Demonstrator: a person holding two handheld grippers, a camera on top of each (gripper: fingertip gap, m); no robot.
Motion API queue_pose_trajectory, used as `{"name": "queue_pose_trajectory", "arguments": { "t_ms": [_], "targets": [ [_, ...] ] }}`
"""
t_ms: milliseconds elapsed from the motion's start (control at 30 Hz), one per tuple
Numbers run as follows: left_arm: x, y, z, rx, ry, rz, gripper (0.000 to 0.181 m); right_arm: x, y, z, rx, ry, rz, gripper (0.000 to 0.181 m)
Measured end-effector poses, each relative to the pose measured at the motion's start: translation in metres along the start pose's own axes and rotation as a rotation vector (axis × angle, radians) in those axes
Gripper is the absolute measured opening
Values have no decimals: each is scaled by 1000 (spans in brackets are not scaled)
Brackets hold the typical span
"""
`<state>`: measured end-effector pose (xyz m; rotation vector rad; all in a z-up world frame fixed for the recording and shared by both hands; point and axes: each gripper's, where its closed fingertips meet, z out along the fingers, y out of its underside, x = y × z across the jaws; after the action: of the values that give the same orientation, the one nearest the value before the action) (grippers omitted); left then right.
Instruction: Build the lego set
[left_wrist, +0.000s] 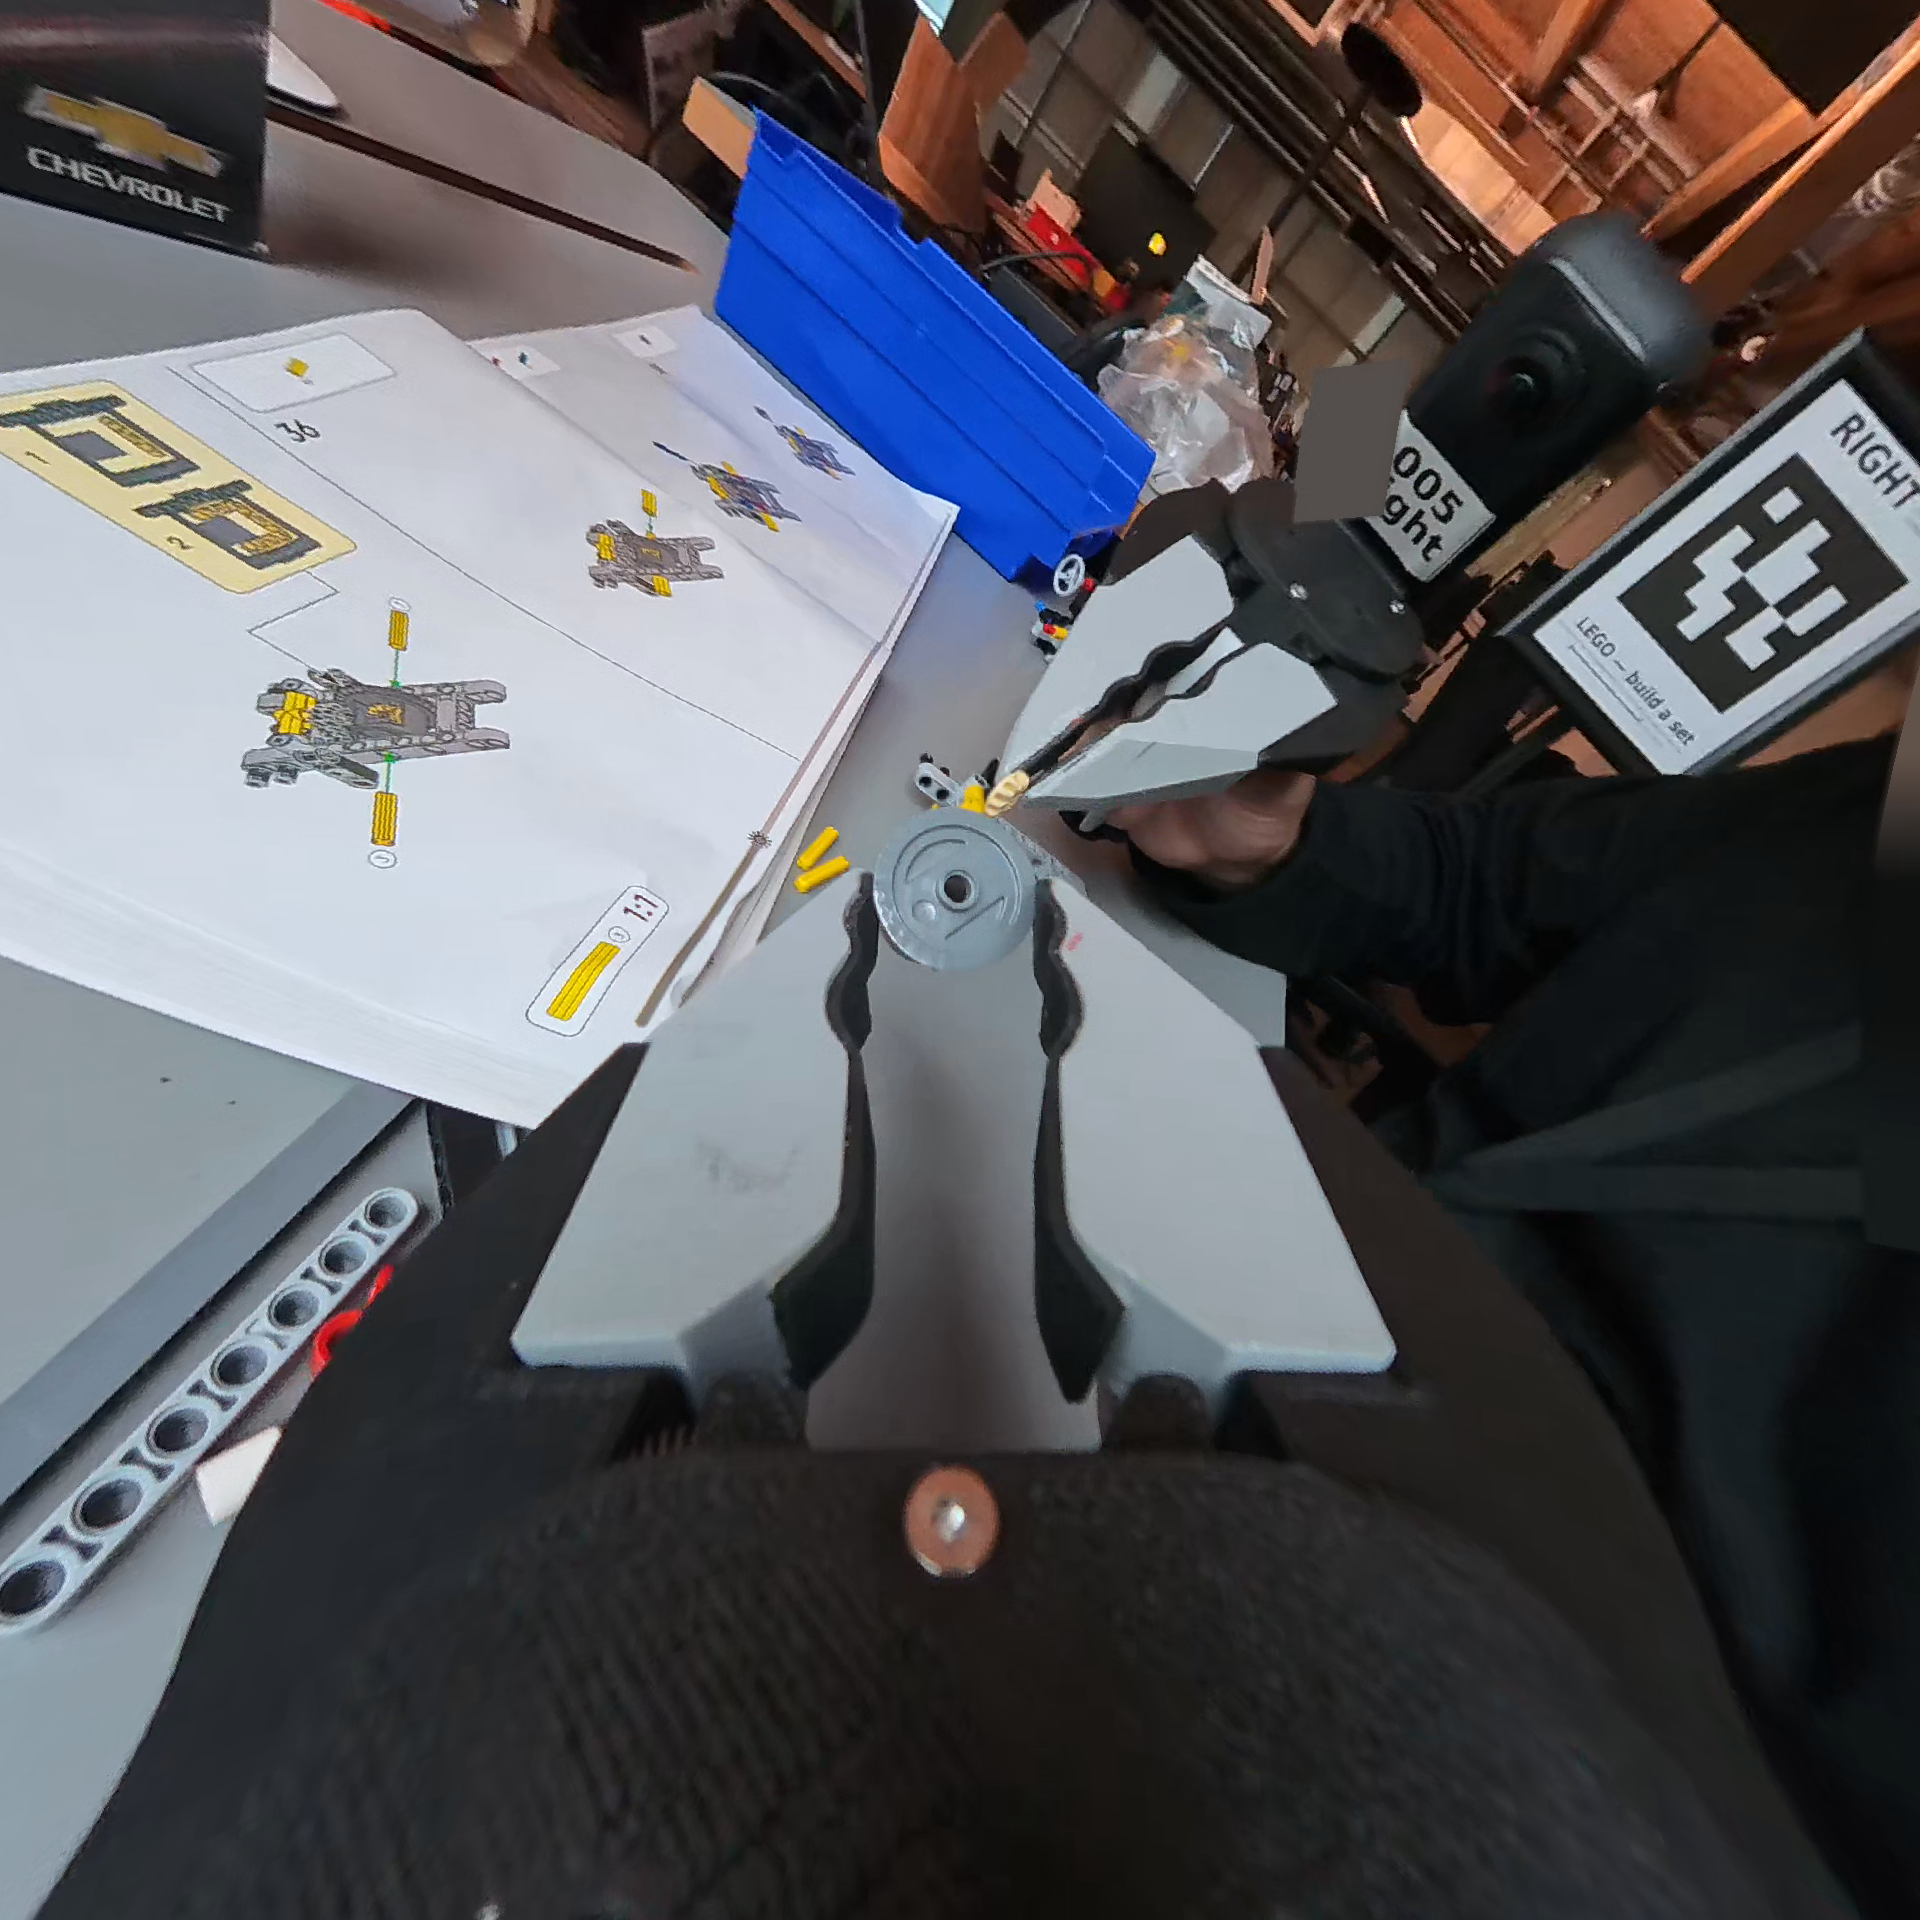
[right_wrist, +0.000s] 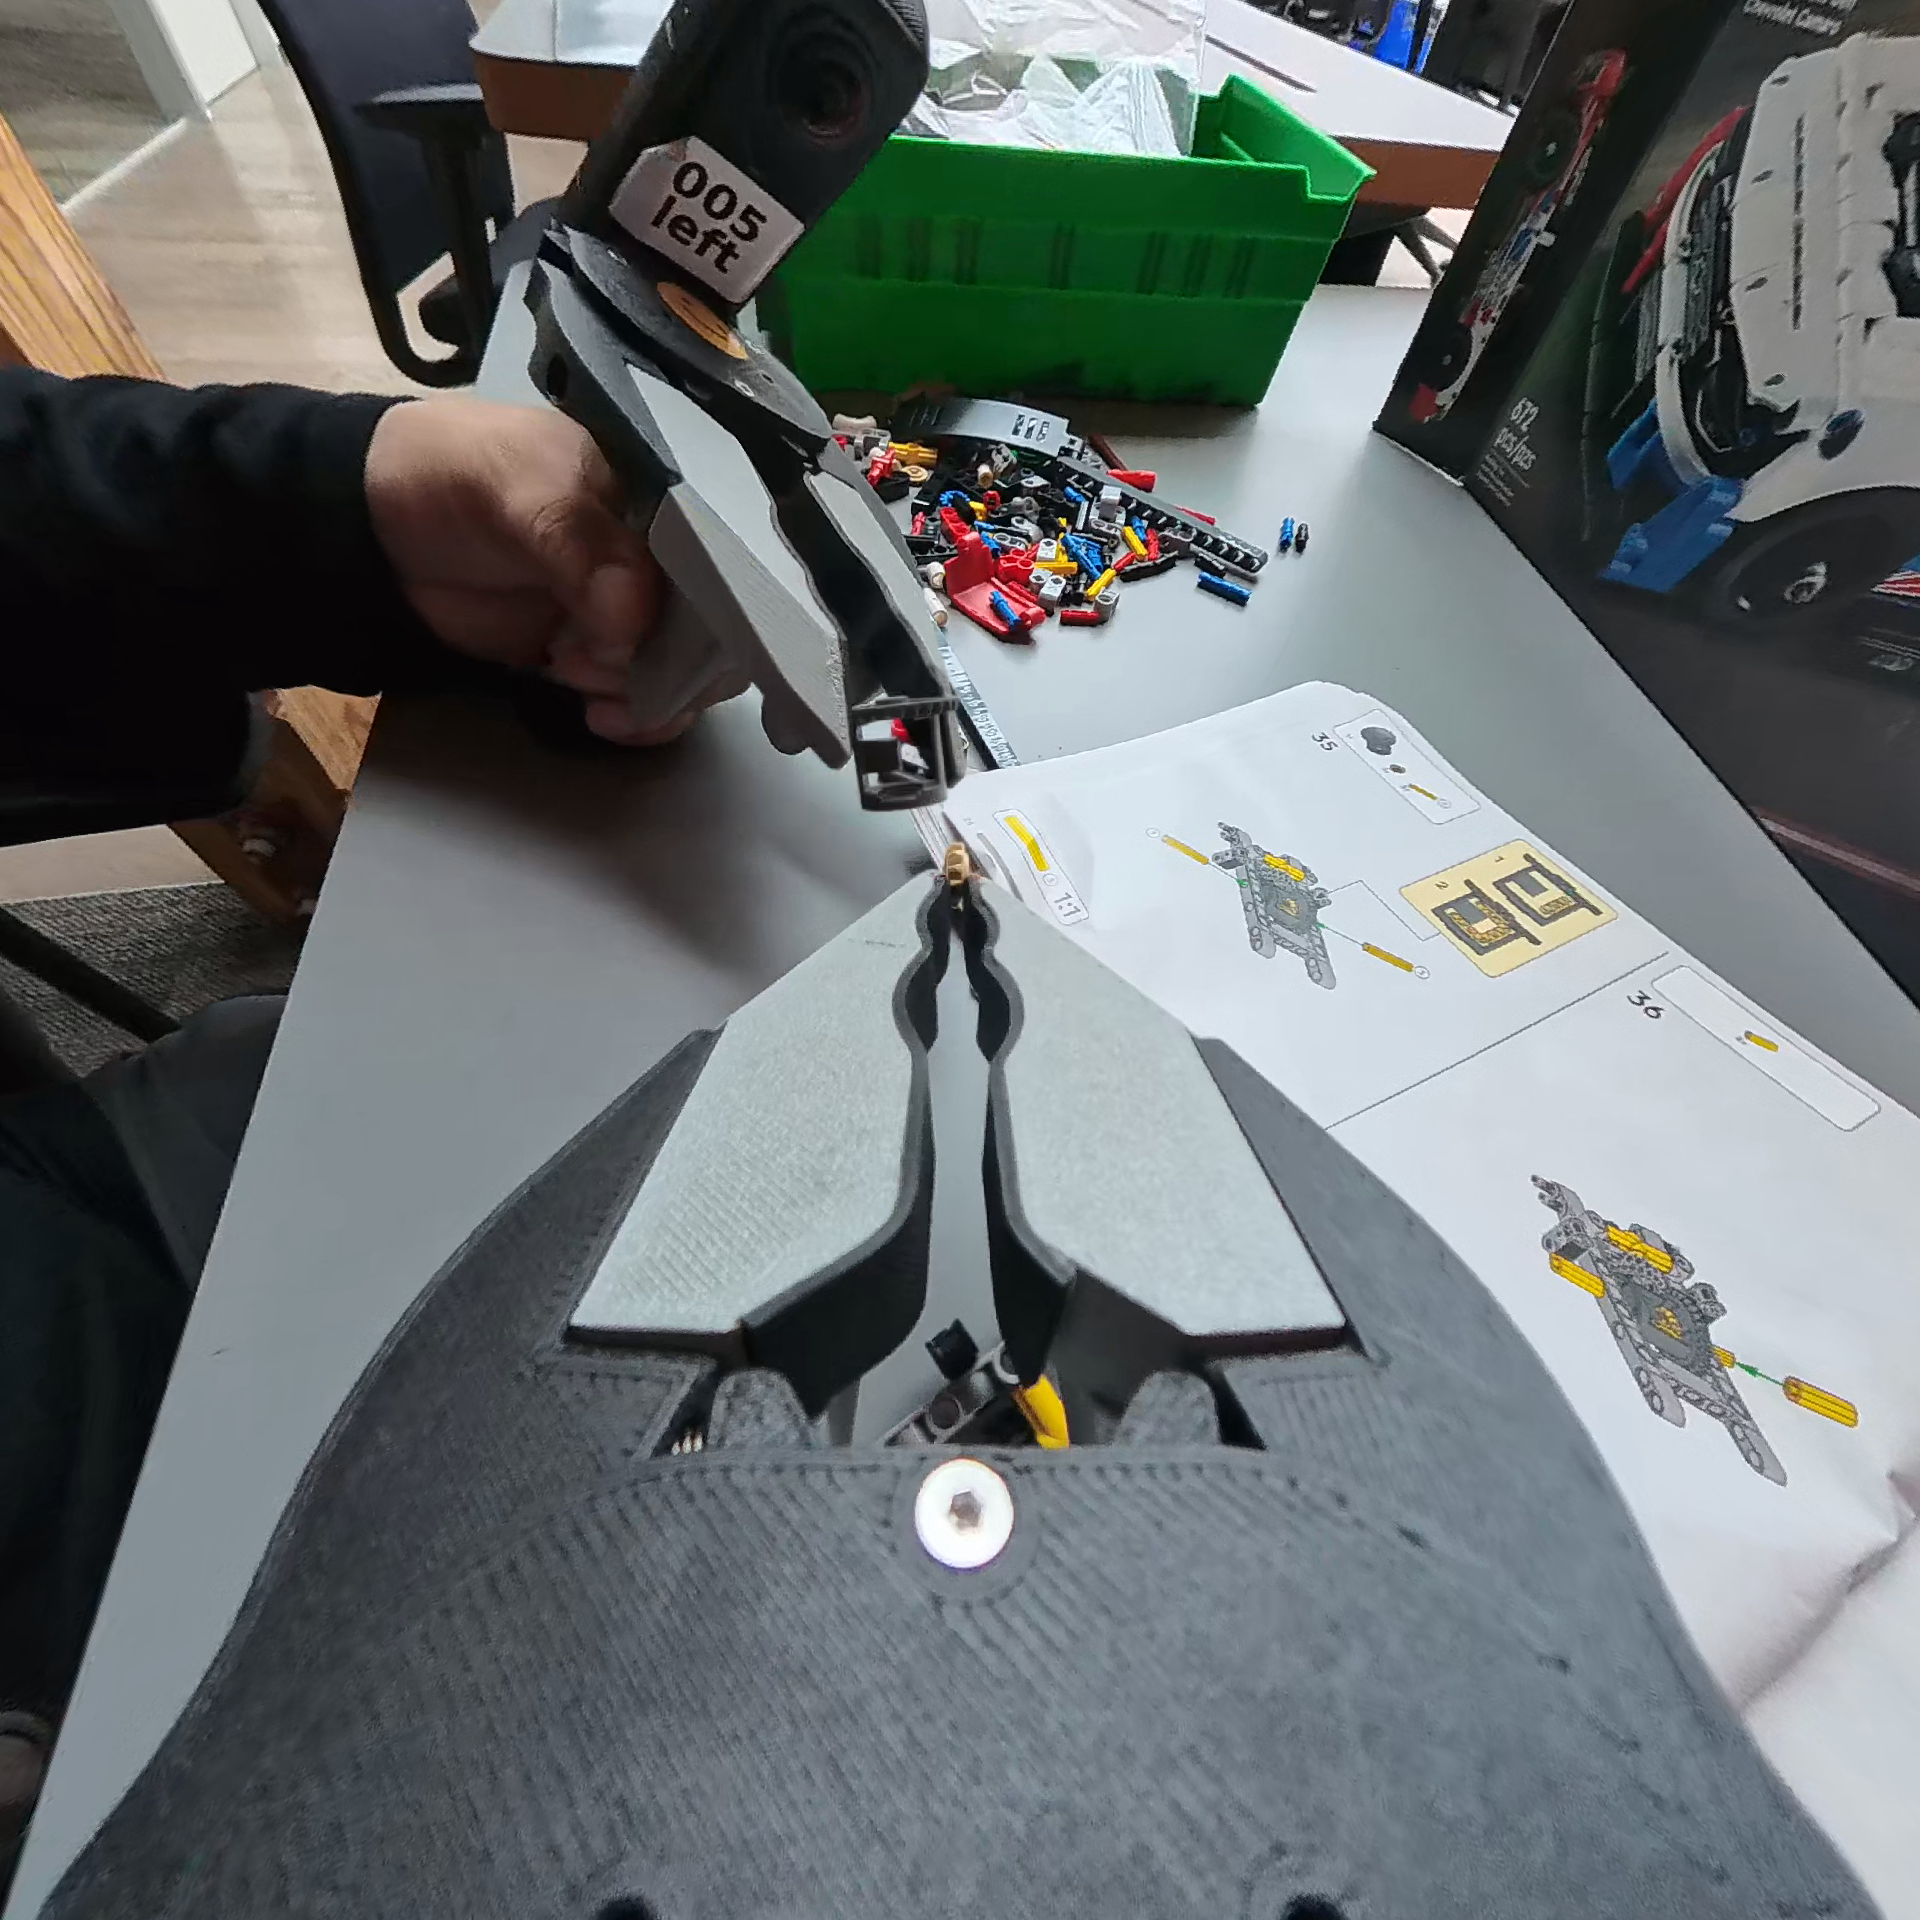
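You held the grey round differential housing (left_wrist: 954, 894) clamped between the fingers of the left gripper (left_wrist: 951, 904) above the table edge, while the right gripper (right_wrist: 958, 883) was pinched nearly closed on a small tan bevel gear (right_wrist: 957, 862) just beside it; judged from the open instruction booklet (left_wrist: 436, 644), the build stood at an early sub-assembly step with most of the work left. Loose yellow pins (left_wrist: 821, 860) lay near the housing, the loose parts pile (right_wrist: 1060, 530) and green bin (right_wrist: 1060, 301) sat well apart beyond the booklet, and the grey table (right_wrist: 520, 987) between both grippers gave open room, though its near edge ran close beneath the left hand (right_wrist: 509, 551).
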<state>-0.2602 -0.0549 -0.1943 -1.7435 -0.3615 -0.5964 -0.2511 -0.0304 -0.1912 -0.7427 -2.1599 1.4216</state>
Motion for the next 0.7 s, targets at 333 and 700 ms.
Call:
{"name": "queue_pose_trajectory", "arguments": {
  "t_ms": [333,700],
  "targets": [
    [7,11,12,-57,41,-74,27,-4,-2,1,13,-14,-20,0],
    [10,6,14,-14,51,-66,28,-7,-9,-2,41,-7,-36,0]
  ]
}}
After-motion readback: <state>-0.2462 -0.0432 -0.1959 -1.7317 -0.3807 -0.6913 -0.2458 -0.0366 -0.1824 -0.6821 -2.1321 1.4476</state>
